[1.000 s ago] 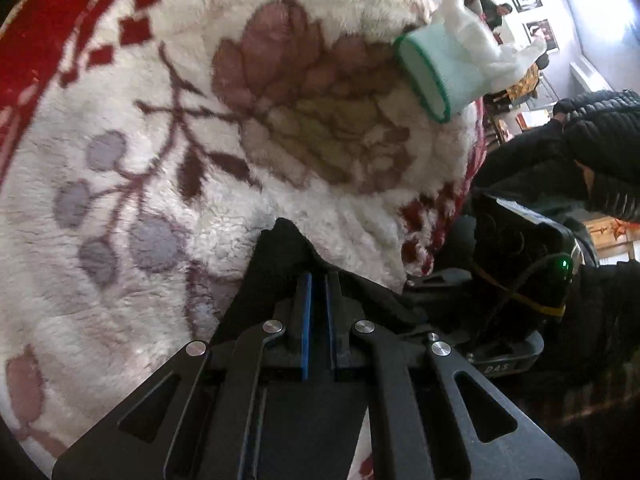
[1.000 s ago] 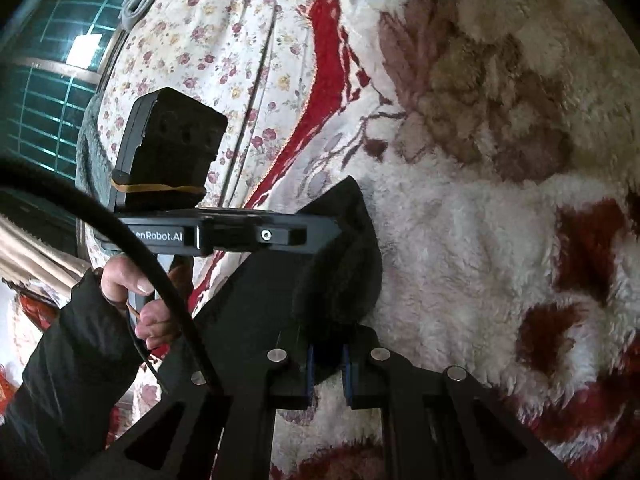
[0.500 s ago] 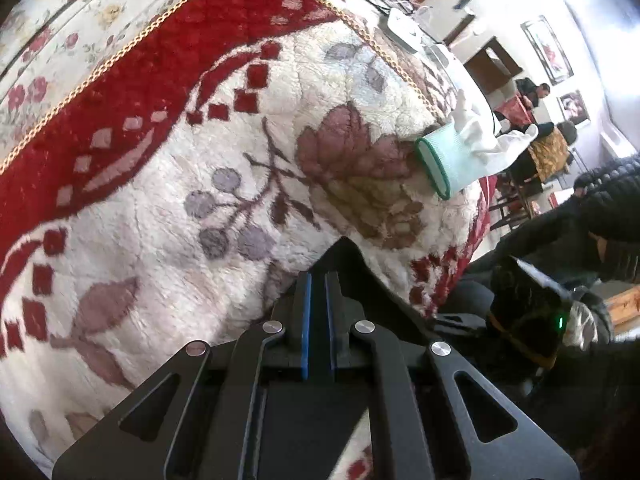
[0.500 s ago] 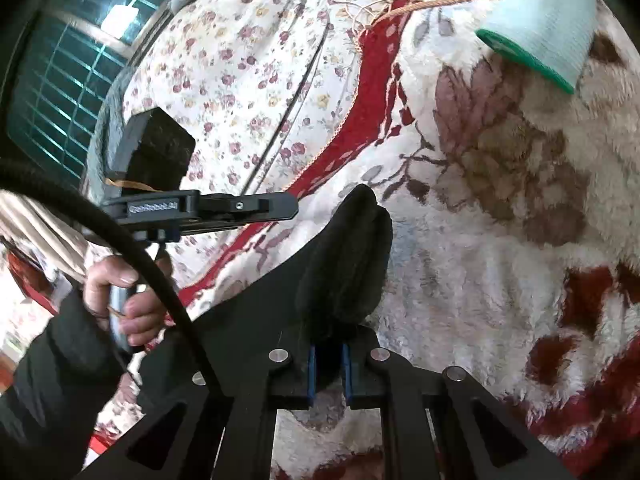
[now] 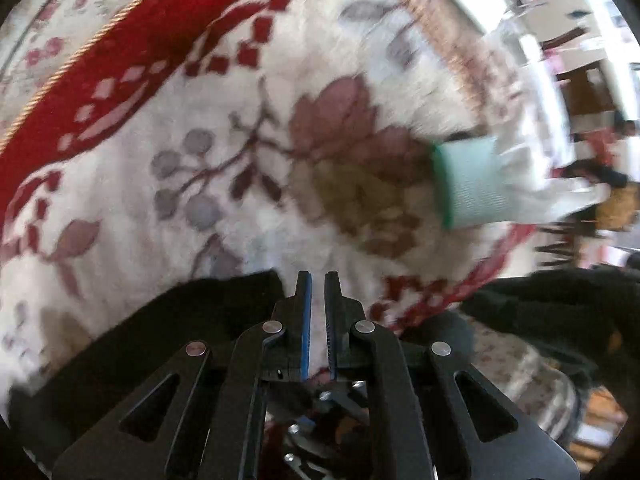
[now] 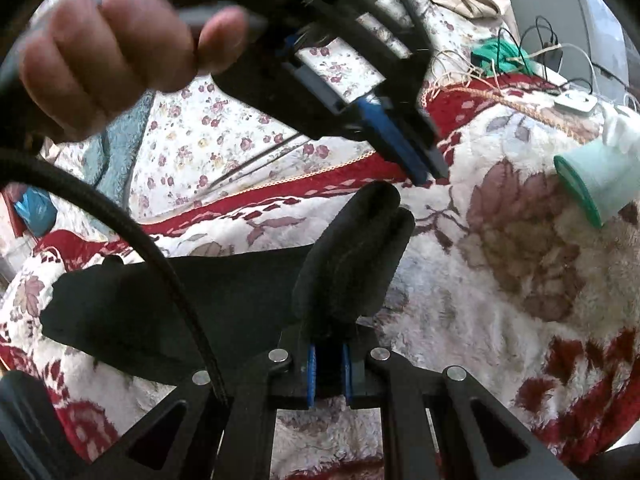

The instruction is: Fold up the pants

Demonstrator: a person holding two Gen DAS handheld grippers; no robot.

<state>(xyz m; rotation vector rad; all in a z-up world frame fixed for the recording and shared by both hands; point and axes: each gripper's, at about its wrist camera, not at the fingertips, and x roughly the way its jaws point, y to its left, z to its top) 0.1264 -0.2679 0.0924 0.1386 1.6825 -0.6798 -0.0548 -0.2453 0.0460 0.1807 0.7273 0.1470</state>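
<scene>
The black pants [image 6: 224,300] lay on a fluffy white blanket [image 6: 480,320] with red and brown flowers. In the right wrist view their long axis ran roughly from nine o'clock, where the far end rested flat on the blanket, toward the centre, where the cloth rose. The right gripper [image 6: 329,364] was clenched on a bunched fold of the pants; that wad stood up between the blue pads and pointed toward one o'clock, rounded at its tip.

The left gripper [image 6: 424,172] came in from eleven o'clock in the same view, held by a bare hand [image 6: 108,48], its tip just above the raised wad and apart from it. In its own view the left gripper [image 5: 317,300] had its jaws nearly together with only a narrow slit between the blue pads, and white blanket showed through the slit; no cloth was pinched there. The pants [image 5: 172,336] sat at eight o'clock of those fingers, beside and below them.

A pale green glove [image 6: 592,176] with a dark green cuff lay on the blanket at two o'clock, well apart from the pants.
</scene>
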